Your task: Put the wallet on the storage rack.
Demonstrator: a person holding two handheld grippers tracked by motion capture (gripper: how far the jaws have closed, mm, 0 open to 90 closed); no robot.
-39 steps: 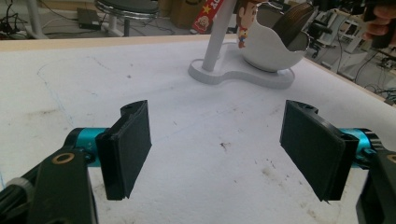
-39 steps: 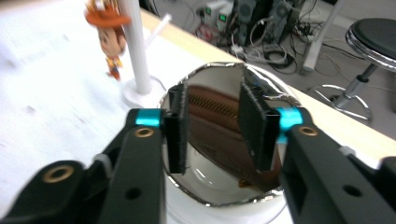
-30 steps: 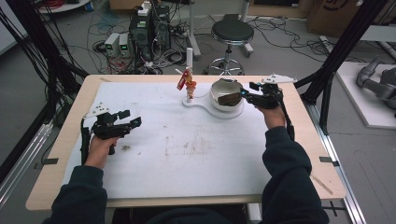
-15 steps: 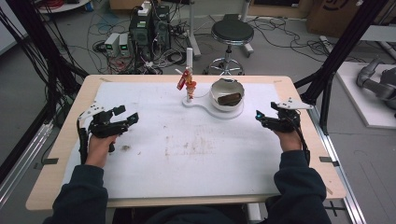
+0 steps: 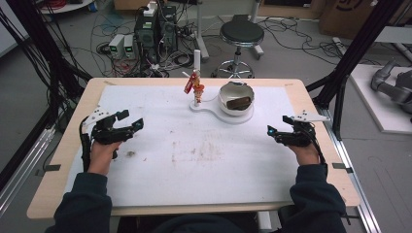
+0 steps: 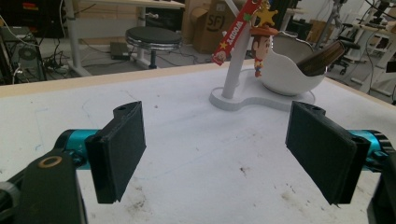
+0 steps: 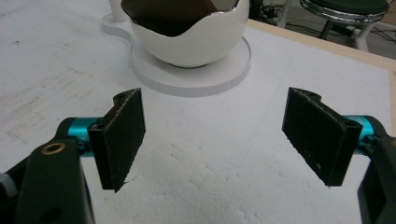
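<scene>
Left tool (image 5: 130, 121): near the desk's left edge, jaws spread wide with nothing between them, just bare white mat (image 5: 204, 165).
Right tool (image 5: 270, 131): near the desk's right edge, well apart from the bowl; its jaws have just been opening and stand wide, gripping nothing.
Bowl (image 5: 235, 98): white, egg-shaped, on the round end of a white stand (image 5: 214, 109) toward the desk's far edge, a dark brown thing inside.
Keychain (image 5: 194, 83): cowboy figure with a red strap, hanging from the stand's post, left of the bowl.
</scene>
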